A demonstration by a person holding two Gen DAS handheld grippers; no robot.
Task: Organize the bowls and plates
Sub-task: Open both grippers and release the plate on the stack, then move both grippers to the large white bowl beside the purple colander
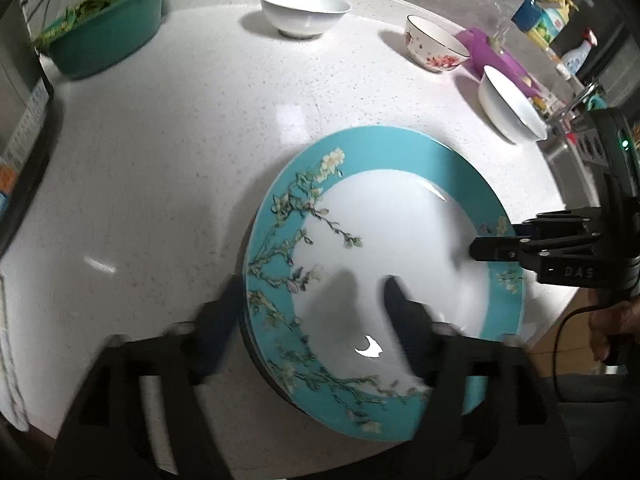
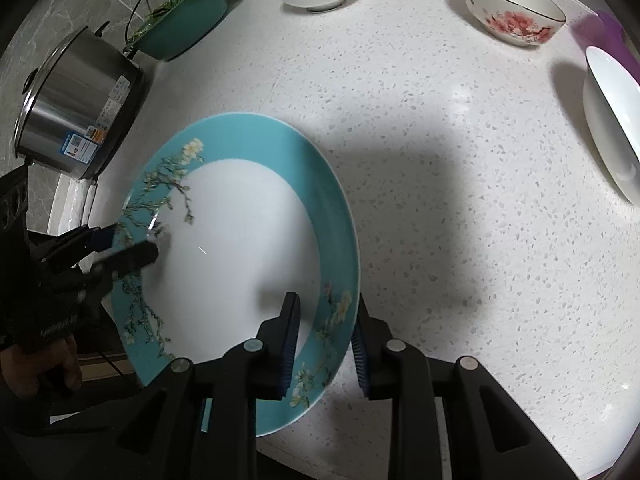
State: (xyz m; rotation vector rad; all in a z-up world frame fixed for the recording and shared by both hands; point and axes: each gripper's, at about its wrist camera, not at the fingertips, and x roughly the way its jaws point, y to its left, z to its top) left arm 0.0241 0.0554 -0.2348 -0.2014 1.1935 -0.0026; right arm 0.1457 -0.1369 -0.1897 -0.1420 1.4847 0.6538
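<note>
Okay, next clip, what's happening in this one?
A person with a gripper in each hand is handling a turquoise floral plate on a white speckled counter. The right gripper straddles the plate's rim; the left gripper straddles the opposite edge. A second plate seems to lie underneath. Two white bowls and a pink-flowered bowl wait behind.

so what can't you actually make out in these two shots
- Left wrist view: the left gripper is motion-blurred, so its grip on the teal flowered plate is unclear.
- Left wrist view: whether another plate lies under it; only a rim edge shows.
- Right wrist view: the plain white bowl is cut off by the frame edge.
- Right wrist view: the steel pot's label is too small to read.
</note>
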